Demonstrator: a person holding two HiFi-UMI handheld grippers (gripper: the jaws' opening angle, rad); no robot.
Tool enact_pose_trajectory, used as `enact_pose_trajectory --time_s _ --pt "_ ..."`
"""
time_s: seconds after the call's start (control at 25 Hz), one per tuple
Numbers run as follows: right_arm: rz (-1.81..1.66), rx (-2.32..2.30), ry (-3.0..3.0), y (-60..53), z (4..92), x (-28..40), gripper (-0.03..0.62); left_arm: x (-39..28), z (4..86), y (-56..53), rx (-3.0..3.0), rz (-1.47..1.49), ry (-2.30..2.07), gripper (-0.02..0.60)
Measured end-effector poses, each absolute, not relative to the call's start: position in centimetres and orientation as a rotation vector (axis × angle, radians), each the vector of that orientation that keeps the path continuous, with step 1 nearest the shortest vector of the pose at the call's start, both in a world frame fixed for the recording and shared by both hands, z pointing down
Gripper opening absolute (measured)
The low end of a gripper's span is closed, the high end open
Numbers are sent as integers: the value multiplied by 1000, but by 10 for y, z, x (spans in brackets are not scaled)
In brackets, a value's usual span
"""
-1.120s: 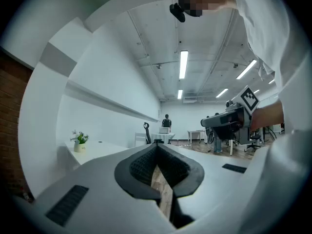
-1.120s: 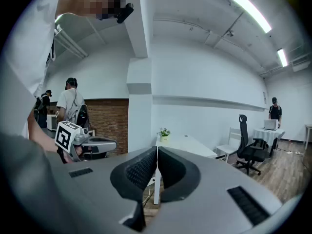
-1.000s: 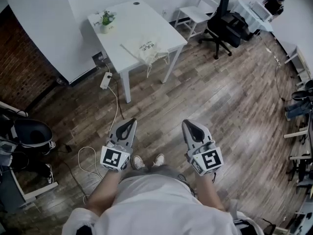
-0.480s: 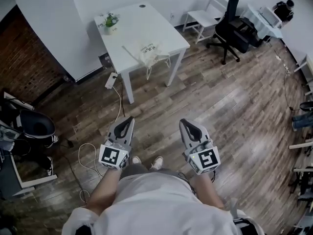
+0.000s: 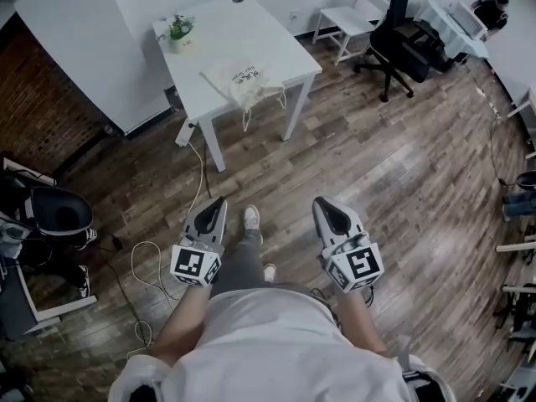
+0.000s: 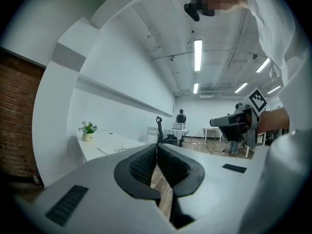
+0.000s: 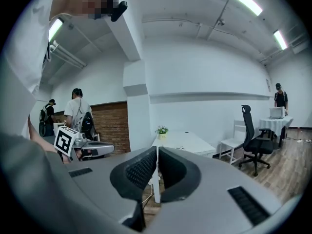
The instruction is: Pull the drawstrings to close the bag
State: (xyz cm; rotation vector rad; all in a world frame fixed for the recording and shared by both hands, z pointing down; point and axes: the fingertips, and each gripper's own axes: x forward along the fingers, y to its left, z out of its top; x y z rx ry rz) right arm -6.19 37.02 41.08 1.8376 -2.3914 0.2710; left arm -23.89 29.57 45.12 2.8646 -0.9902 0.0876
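A cream drawstring bag (image 5: 241, 80) lies flat on the white table (image 5: 251, 32) at the far side of the room, its strings hanging over the near edge. Both grippers are held low in front of the person, well short of the table. My left gripper (image 5: 219, 201) is shut with nothing in it, its jaws meeting at the tips (image 6: 157, 146). My right gripper (image 5: 322, 201) is also shut and empty (image 7: 158, 150). In the left gripper view the bag (image 6: 113, 150) is a small pale shape on the tabletop.
A potted plant (image 5: 178, 32) stands at the table's back left corner. A black office chair (image 5: 394, 23) and a white chair (image 5: 347, 19) are to the table's right. A power strip (image 5: 184, 132) and white cable lie on the wooden floor. A dark chair (image 5: 59, 216) stands at the left.
The person has stepped forward, one shoe now out ahead between the grippers. The table has shifted slightly in the head view. Both grippers stay shut and level.
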Motion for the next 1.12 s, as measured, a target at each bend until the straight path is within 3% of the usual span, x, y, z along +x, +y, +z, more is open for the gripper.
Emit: enact_pose_trajectory --time_s 0.44,0.76,1.12 --pt "365 1769 -2354 205 441 -10 37 -178 491 119 2756 -15 -961 20" --pt "294 1663 -2390 76 424 -14 37 -172 506 -4 2703 -14 -977 20" --pt "301 1638 -2369 11 431 -2 37 -170 521 -71 2673 43 -980 20"
